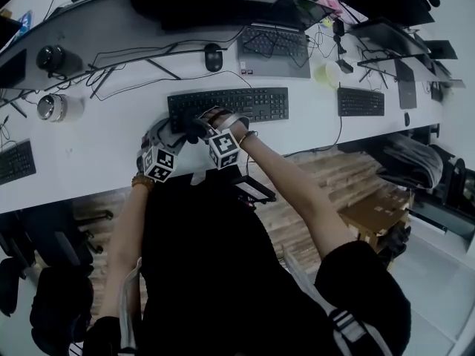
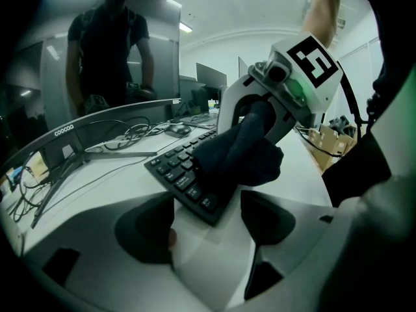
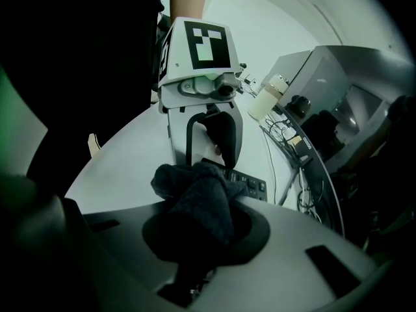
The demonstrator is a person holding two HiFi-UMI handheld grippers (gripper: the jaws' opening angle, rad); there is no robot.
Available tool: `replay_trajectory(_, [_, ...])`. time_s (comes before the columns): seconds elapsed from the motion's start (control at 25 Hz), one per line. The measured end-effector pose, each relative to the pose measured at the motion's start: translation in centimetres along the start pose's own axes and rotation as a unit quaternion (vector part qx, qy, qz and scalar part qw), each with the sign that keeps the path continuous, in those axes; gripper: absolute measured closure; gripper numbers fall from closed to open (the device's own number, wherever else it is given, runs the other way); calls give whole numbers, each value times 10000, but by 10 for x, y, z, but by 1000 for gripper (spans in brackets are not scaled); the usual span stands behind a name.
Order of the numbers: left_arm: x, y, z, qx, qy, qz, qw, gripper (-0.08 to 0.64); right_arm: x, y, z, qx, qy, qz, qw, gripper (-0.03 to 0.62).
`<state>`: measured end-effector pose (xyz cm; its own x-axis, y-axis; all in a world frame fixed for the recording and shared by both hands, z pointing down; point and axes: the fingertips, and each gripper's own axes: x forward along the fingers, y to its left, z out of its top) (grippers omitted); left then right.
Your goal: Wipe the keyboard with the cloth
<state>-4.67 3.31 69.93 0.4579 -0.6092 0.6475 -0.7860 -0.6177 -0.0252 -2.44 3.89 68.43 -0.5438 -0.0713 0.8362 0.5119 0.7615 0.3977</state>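
right gripper (image 3: 201, 239) clamps cloth (image 3: 195, 197) on keyboard (image 1: 249, 102) (its tips buried) | left gripper (image 2: 208, 220) spread wide; at keyboard's end

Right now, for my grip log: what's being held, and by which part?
The right gripper is shut on the cloth, gripping a bunched wad of it. The left gripper is open, holding nothing.
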Motion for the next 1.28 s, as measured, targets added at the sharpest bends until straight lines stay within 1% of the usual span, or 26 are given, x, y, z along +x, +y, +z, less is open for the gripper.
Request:
replay_trajectory(0.16, [-1, 0, -2, 20, 21, -16, 10000, 245, 8, -2, 10, -5, -48, 46, 10000, 557])
replay_trajectory(0.24, [0, 1, -2, 17, 29, -14, 10000, 245, 9, -4, 10, 111, -99, 132, 9998, 557])
replay_trajectory(0.32, [1, 2, -2, -96, 9, -81, 9999, 245, 4, -10, 9, 486, -231, 179, 9984, 555])
replay_trajectory(0.36, [2, 3, -2, -238, -18, -169, 9996, 245, -1, -17, 9, 762, -337, 141, 9964, 552])
replay_trajectory(0.44, [-1, 5, 4, -554, -91, -357, 9978, 249, -18, -37, 7, 1385, -606, -126, 9884, 551])
replay_trajectory(0.48, [-7, 8, 9, -626, -138, -374, 9972, 253, -29, -48, 8, 1692, -747, -327, 9822, 551])
replay_trajectory(0.56, [-26, 19, 25, -671, -335, -191, 9970, 284, -51, -68, 10, 2204, -993, -789, 9671, 549])
replay_trajectory(0.6, [-33, 29, 38, -753, -534, -33, 9957, 302, -63, -79, 8, 2393, -1082, -1037, 9593, 549])
replay_trajectory(0.64, [-39, 39, 55, -896, -792, 148, 9927, 324, -75, -89, 3, 2559, -1150, -1281, 9512, 551])
replay_trajectory(0.72, [-52, 58, 87, -1254, -1338, 541, 9816, 385, -97, -107, -6, 2871, -1263, -1702, 9342, 550])
replay_trajectory(0.8, [-63, 72, 110, -1585, -1790, 899, 9668, 466, -113, -115, -11, 3100, -1319, -1986, 9204, 551])
replay_trajectory(0.84, [-67, 77, 117, -1702, -1949, 1048, 9602, 495, -118, -116, -11, 3138, -1315, -2069, 9173, 552])
replay_trajectory(0.88, [-69, 80, 122, -1758, -2044, 1189, 9556, 512, -120, -116, -9, 3133, -1311, -2118, 9164, 552])
replay_trajectory(0.92, [-69, 82, 125, -1751, -2081, 1321, 9532, 522, -122, -117, -8, 3120, -1319, -2151, 9160, 552])
replay_trajectory(1.0, [-67, 80, 130, -1642, -2072, 1494, 9528, 529, -127, -117, -7, 3171, -1364, -2222, 9119, 552])
replay_trajectory(1.12, [-71, 69, 133, -1520, -2015, 1442, 9568, 531, -130, -114, -3, 3358, -1429, -2304, 9021, 552])
replay_trajectory(1.16, [-73, 67, 135, -1486, -2028, 1419, 9574, 531, -130, -112, -2, 3381, -1430, -2310, 9011, 552])
replay_trajectory(1.28, [-71, 65, 142, -1425, -2123, 1393, 9567, 531, -132, -112, -4, 3336, -1369, -2320, 9034, 552])
